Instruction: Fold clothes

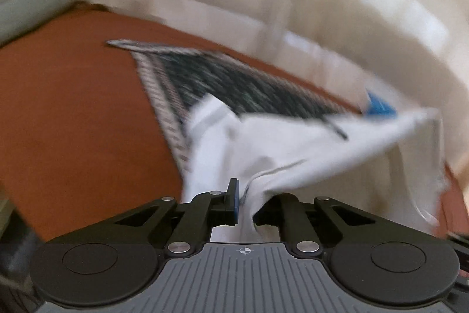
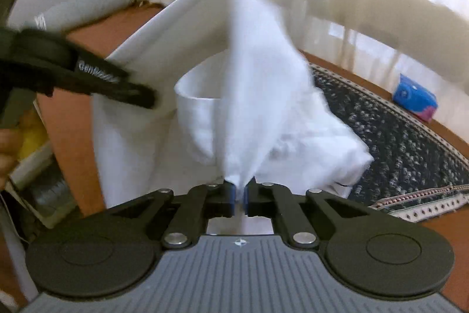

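Bright daylight, motion blur, fisheye edges

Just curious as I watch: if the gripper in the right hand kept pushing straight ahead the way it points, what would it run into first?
The white garment it is already pinching: the right gripper is shut on a fold that bunches up directly ahead. Beyond that probably the patterned mat, though depth is unclear.
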A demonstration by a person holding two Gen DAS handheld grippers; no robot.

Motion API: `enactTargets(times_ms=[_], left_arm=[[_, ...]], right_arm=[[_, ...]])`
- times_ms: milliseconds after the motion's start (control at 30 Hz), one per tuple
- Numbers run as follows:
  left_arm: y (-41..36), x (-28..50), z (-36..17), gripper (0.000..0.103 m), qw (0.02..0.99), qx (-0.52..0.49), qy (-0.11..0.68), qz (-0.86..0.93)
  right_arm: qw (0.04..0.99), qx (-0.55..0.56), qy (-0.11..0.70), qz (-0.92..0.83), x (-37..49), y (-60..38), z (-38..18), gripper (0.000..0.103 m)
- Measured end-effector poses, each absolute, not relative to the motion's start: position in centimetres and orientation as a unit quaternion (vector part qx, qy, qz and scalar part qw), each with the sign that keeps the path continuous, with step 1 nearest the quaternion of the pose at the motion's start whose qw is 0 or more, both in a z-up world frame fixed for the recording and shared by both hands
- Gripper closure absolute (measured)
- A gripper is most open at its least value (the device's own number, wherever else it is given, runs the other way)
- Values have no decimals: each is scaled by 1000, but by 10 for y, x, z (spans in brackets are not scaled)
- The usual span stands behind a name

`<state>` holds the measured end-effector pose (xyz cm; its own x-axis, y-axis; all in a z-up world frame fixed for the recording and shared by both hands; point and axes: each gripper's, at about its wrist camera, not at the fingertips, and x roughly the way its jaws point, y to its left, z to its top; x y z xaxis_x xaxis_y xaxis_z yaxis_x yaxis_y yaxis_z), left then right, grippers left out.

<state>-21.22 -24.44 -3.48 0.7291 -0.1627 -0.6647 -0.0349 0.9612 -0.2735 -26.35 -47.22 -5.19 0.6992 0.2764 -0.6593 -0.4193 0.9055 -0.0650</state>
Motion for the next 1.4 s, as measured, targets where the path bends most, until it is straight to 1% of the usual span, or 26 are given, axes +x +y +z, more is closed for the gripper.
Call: enactTargets(times_ms=[67,133,200,267,300,333,367,400,433,467,500,533,567,600,633,667,700,733,767,867,1000,1067,1233,1300,1400], left_arm=[[-227,-222,-29,99,922,-155,354,-12],[-215,-230,-28,98,922,-163,352,7],[-210,-235,-39,97,915,-159,370,16],[-207,-238,-60,96,906,-156,392,36],[-206,-239,-70,91,901,-155,402,47],[-204,-240,-82,89,895,-157,414,57],[-202,-240,-92,85,891,-159,421,62],[-201,-240,-102,77,887,-161,427,66],[-199,-240,-111,72,883,-164,434,71],[-197,-240,-121,65,879,-166,440,75],[-194,-239,-122,59,876,-175,444,76],[-191,-239,-120,55,873,-188,445,72],[-187,-242,-115,47,873,-198,441,65],[-183,-245,-108,43,875,-201,436,59],[-180,-251,-101,40,879,-200,430,55],[-177,-257,-94,35,882,-197,425,52],[-174,-262,-86,29,884,-197,421,49],[-171,-266,-80,30,886,-197,418,47],[-169,-270,-74,31,887,-197,414,45],[-171,-283,-58,30,894,-195,402,44],[-173,-290,-52,31,885,-220,407,53],[-176,-294,-48,33,882,-227,411,41],[-191,-306,-33,31,878,-251,407,-13],[-202,-307,-35,31,867,-273,414,-38],[-224,-296,-50,31,868,-252,425,-45]], right_arm=[[921,-116,318,192,-276,-491,-33,99],[920,-126,313,200,-287,-507,-24,99],[911,-142,320,219,-295,-515,-26,99],[892,-175,333,249,-307,-511,-45,99],[881,-192,340,265,-314,-507,-56,99],[870,-208,349,280,-318,-503,-71,99],[858,-227,357,292,-320,-498,-88,99],[845,-249,365,302,-322,-494,-106,99],[835,-262,371,310,-322,-492,-120,99],[828,-271,377,316,-322,-491,-133,99],[822,-272,382,322,-321,-491,-142,99],[819,-269,387,328,-320,-492,-147,96],[819,-260,387,335,-319,-495,-145,96],[821,-247,385,342,-318,-499,-139,95],[826,-222,387,346,-316,-508,-130,86],[832,-188,390,348,-313,-519,-118,78],[837,-154,392,349,-309,-530,-107,60],[842,-117,396,348,-306,-542,-96,52],[846,-82,399,344,-303,-553,-85,52],[852,-50,400,335,-293,-569,-66,52],[849,-62,391,350,-314,-556,-58,52],[841,-65,395,364,-315,-545,-62,53],[836,-63,400,371,-312,-536,-69,53],[834,-63,407,368,-309,-540,-72,53],[827,-77,420,367,-308,-541,-78,51]])
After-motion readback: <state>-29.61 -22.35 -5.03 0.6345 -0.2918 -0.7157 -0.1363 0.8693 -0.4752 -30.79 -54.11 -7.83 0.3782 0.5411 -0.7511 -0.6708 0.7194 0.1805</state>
